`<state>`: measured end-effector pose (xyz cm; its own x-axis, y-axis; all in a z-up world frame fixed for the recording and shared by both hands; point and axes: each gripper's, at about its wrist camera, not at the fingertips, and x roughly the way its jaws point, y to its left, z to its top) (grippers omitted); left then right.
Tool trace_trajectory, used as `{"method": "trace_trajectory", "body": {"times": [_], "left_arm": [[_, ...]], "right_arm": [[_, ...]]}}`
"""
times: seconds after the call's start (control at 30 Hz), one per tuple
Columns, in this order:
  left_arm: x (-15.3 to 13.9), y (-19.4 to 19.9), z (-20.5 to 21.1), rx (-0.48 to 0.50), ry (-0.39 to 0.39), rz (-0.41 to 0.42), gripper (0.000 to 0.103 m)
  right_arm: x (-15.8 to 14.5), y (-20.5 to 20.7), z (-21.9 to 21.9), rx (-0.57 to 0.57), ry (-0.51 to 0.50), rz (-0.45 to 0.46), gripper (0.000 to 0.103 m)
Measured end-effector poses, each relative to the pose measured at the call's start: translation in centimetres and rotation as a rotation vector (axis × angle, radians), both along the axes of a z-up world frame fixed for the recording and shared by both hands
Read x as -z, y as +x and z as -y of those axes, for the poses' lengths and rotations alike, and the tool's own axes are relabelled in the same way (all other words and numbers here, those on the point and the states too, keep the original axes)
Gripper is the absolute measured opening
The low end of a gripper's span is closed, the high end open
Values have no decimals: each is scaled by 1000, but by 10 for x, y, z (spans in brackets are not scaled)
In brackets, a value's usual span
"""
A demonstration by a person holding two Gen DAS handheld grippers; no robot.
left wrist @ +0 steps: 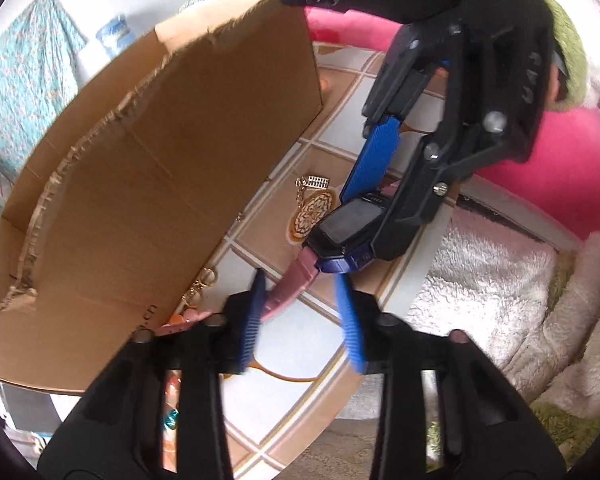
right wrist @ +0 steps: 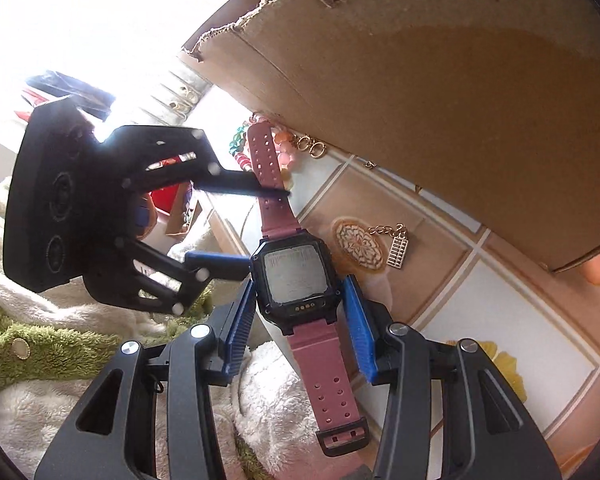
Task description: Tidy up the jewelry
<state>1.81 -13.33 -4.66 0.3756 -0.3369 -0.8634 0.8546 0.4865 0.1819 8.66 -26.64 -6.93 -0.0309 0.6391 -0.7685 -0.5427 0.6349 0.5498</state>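
You have the pink-strapped watch (right wrist: 296,276) clamped by its case in your right gripper (right wrist: 298,312) above the tiled tabletop (right wrist: 500,320), left gripper (left wrist: 300,316) apart around its strap, while the keychain (right wrist: 396,251) and beads (right wrist: 284,140) lie unsorted beside the cardboard box (right wrist: 440,100).

Both grippers, left (left wrist: 300,320) and right (right wrist: 300,332), are black plastic frames with silver screws, triangular cutouts and ribbed blue pads (right wrist: 236,336) on the jaws.
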Motion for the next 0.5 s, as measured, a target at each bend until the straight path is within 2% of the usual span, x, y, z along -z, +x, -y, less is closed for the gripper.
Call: {"method": "trace_trajectory", "body": {"times": [0.07,0.2,0.37,0.5], "left_arm": [[0,3,0,-10,-1,-16,14],[-5,11,-1,-29,-29,-77,10],[-11,29,-8,-86,-76,-187,7],[-9,38,-16,-101,-99,-221,6]], "right_arm": [[0,-3,2,10,12,-1,44],[7,-6,6,45,10,0,44],[-7,-27,9,108,-97,114,44],[-14,-48,7,144,-235,243,43]]}}
